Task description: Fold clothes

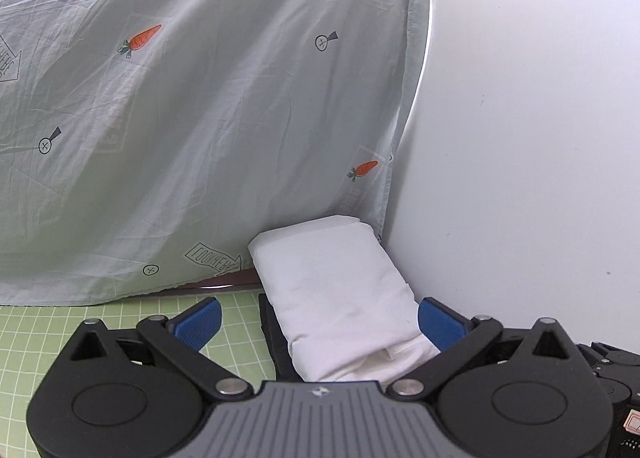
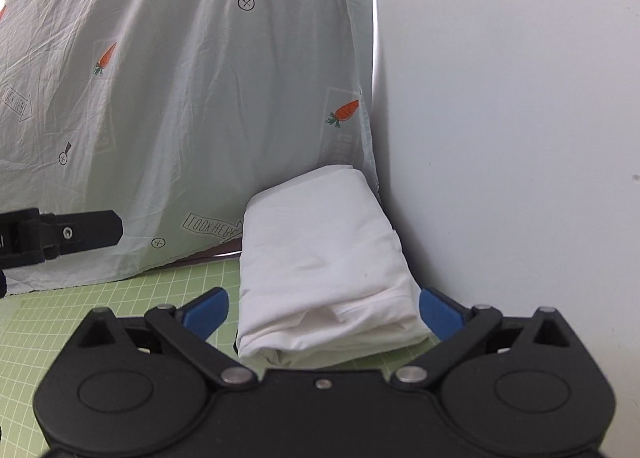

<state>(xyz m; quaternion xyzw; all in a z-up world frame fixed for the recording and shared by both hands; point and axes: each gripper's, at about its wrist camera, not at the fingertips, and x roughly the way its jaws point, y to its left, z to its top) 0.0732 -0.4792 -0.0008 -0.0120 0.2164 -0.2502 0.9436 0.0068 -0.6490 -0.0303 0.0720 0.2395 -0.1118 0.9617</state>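
Observation:
A folded white garment (image 1: 332, 290) lies on the green grid mat (image 1: 100, 322), close to the white wall. It also shows in the right wrist view (image 2: 320, 274). My left gripper (image 1: 320, 322) is open, its blue pads (image 1: 198, 322) either side of the near end of the bundle, not pressing it. My right gripper (image 2: 322, 310) is open too, its blue pads (image 2: 206, 310) standing wide of the bundle's near end. A black gripper finger (image 2: 72, 234) reaches in from the left in the right wrist view.
A pale sheet with carrot and arrow prints (image 1: 180, 118) hangs behind the mat down to its far edge; it shows in the right wrist view (image 2: 180, 98). A plain white wall (image 1: 520, 138) stands to the right, touching the bundle's far corner.

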